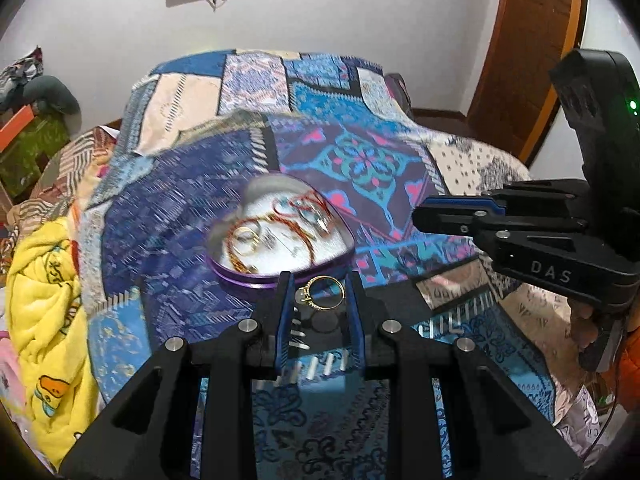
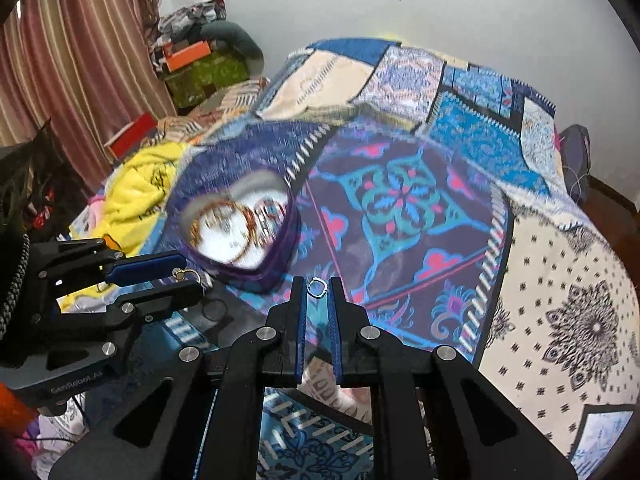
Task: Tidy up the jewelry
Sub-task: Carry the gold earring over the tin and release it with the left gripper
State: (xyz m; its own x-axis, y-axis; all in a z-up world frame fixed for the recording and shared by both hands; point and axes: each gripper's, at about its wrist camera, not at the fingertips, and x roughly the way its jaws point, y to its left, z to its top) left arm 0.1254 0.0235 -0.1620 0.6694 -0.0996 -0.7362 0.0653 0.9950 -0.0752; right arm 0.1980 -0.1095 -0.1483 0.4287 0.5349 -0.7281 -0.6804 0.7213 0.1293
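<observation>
A purple heart-shaped tin (image 1: 256, 278) sits open on the patchwork quilt, with several gold and red bangles (image 1: 276, 232) on its white lining. Just in front of it, my left gripper (image 1: 319, 282) is shut on a gold ring with a pale stone (image 1: 325, 292). In the right wrist view the tin (image 2: 276, 260) lies to the upper left, and my right gripper (image 2: 317, 283) is shut on a small silver ring (image 2: 317, 287) at its fingertips. Each gripper shows in the other view: the right gripper (image 1: 420, 214) at the right, the left gripper (image 2: 191, 274) with the gold ring (image 2: 188, 274) at the left.
The blue patterned quilt (image 2: 404, 200) covers the bed. A yellow blanket (image 1: 44, 280) is bunched at its left side. Boxes and clutter (image 2: 200, 68) stand by the curtain (image 2: 80, 60). A wooden door (image 1: 532, 52) is at the far right.
</observation>
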